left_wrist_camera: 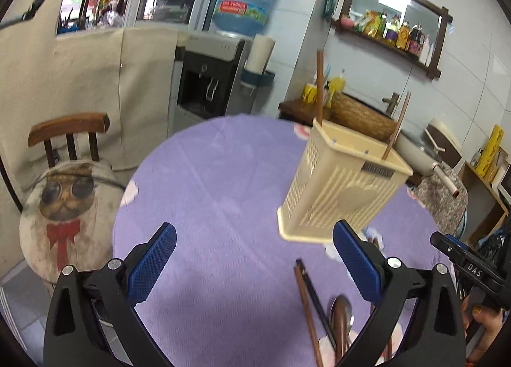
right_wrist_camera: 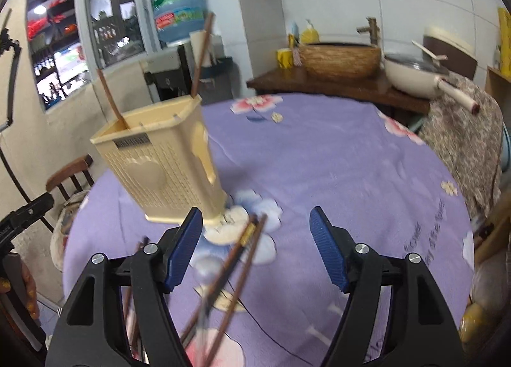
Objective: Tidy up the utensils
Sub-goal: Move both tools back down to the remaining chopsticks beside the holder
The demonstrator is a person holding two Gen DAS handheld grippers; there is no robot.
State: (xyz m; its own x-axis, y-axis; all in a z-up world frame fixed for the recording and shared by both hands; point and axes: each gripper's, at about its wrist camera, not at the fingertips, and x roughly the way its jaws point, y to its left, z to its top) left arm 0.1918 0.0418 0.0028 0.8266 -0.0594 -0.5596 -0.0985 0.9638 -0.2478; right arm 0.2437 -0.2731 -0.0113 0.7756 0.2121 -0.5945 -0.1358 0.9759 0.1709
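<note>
A cream perforated utensil holder (left_wrist_camera: 341,184) stands on the purple tablecloth (left_wrist_camera: 210,207) with two brown chopsticks (left_wrist_camera: 320,85) sticking out of it. It also shows in the right wrist view (right_wrist_camera: 166,162). Loose chopsticks (left_wrist_camera: 308,306) and a metal spoon (left_wrist_camera: 341,312) lie on the cloth near the front edge; in the right wrist view the chopsticks (right_wrist_camera: 236,271) lie between the fingers. My left gripper (left_wrist_camera: 255,264) is open and empty, left of the holder's base. My right gripper (right_wrist_camera: 257,248) is open and empty above the loose chopsticks.
A wooden chair with a cat cushion (left_wrist_camera: 64,200) stands left of the table. A water dispenser (left_wrist_camera: 210,79), a side table with a woven basket (right_wrist_camera: 340,60) and a white pan (right_wrist_camera: 415,74) stand behind. A patterned cloth (right_wrist_camera: 463,130) hangs at the right.
</note>
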